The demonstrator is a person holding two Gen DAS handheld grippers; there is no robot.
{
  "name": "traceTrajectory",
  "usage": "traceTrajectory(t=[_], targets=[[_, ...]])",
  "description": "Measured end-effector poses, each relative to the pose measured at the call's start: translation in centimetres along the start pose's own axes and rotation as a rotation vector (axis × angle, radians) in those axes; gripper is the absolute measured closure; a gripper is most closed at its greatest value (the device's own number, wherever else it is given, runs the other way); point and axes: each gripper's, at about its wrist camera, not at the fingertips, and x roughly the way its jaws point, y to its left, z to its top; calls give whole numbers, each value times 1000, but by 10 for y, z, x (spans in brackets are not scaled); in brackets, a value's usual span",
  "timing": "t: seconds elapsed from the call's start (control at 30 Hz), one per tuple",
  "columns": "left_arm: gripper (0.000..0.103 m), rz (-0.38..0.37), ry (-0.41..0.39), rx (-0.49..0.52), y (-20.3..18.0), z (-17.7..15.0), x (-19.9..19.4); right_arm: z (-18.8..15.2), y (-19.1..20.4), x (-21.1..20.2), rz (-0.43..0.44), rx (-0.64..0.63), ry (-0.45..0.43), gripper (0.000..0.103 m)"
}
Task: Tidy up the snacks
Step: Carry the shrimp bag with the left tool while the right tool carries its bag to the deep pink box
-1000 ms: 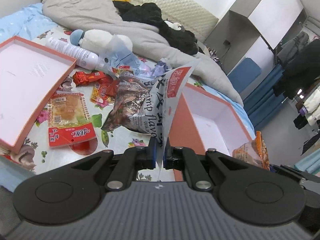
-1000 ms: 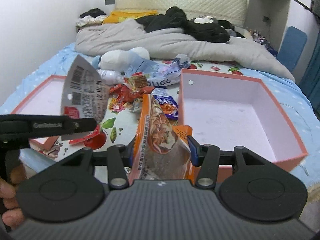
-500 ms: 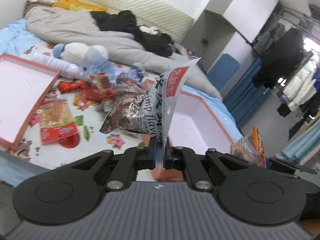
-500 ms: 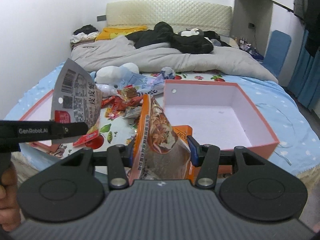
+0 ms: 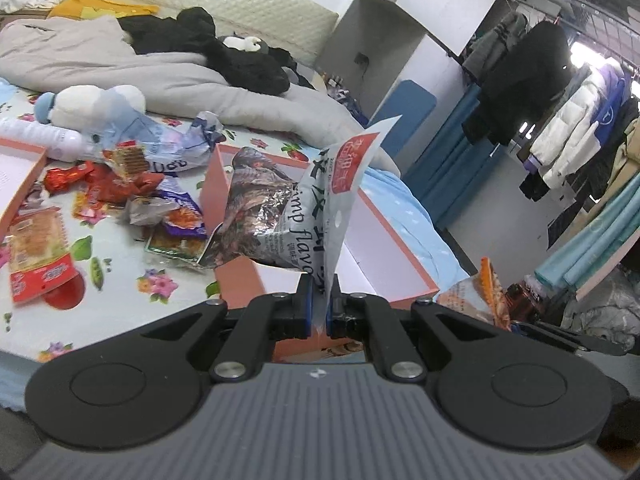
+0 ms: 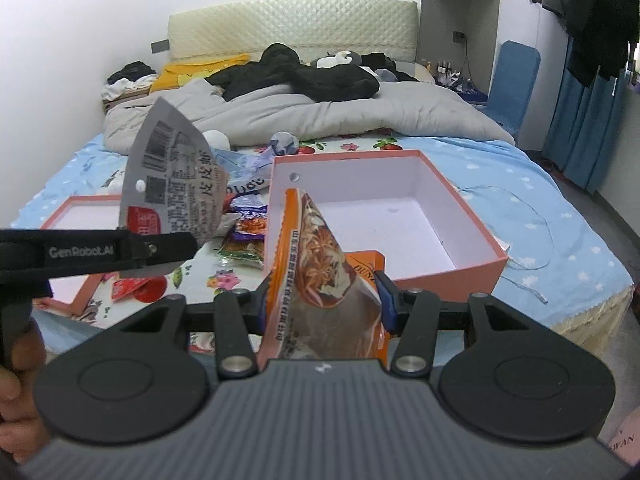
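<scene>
Snack bags in hand: two, one per gripper, above a bed strewn with loose packets.

Left gripper (image 5: 318, 298), pitched downward, has its jaws pinched tight on the bottom edge of a silver shrimp-flavour bag (image 5: 280, 220), which stands long axis upright, its red-labelled corner uppermost, over the near wall of the open orange box (image 5: 400, 232). Right gripper (image 6: 322, 300), also angled down, clamps an orange-trimmed clear bag (image 6: 320, 280) across its width, the pointed end up toward the same box. Orange boxes: two, the shallower orange tray (image 6: 60, 220) lying at the left. One hand (image 6: 20, 400) shows at the left edge.
</scene>
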Motion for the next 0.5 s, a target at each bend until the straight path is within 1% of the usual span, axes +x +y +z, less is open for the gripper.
traceTrajectory(t=[0.1, 0.2, 0.3, 0.4, 0.5], targets=[[96, -13, 28, -7, 0, 12, 21, 8, -12, 13, -12, 15, -25, 51], [96, -27, 60, 10, -2, 29, 48, 19, -24, 32, -35, 26, -40, 51], [96, -32, 72, 29, -3, 50, 77, 29, -33, 48, -48, 19, -44, 51], [96, -31, 94, 34, -1, 72, 111, 39, -45, 69, -55, 39, -45, 51], [96, -26, 124, 61, -3, 90, 151, 47, -61, 94, -58, 76, -28, 51]])
